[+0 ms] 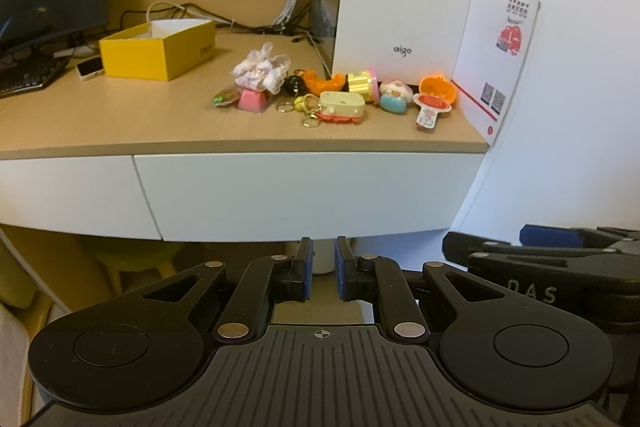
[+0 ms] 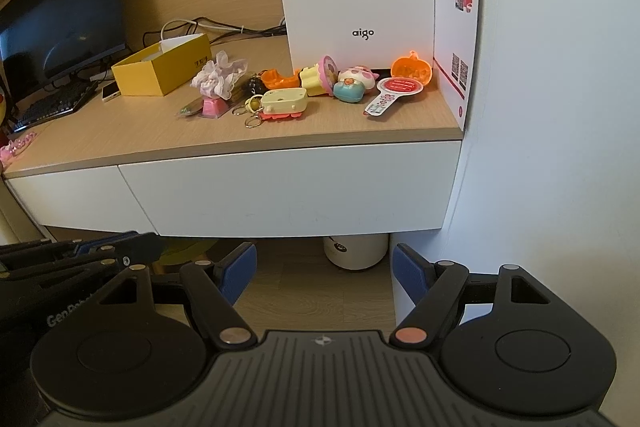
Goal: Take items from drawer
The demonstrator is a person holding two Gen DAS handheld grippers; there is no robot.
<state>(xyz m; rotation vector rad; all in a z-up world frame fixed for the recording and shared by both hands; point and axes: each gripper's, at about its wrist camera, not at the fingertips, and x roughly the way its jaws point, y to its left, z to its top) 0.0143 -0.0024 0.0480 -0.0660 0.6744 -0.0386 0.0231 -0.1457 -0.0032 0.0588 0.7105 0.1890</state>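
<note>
**Drawer shut, both tongs empty**

Left wrist view: the white drawer (image 1: 304,195) under the desk top (image 1: 120,123) is closed, so its inside is hidden. The left gripper (image 1: 325,267) is nearly closed and holds nothing.

Right wrist view: the drawer (image 2: 288,187) has a plain front. The right gripper (image 2: 324,273) is wide and empty.

The toys (image 2: 304,87) lie on the desk (image 2: 140,131), the box (image 2: 160,69) at their ten o'clock. The drawer (image 2: 288,187) sits at six o'clock below them.

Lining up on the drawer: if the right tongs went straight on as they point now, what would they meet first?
Likely the floor under the desk, or the white canister there; the closed drawer front sits above the right tongs. Depth is unclear.
</note>
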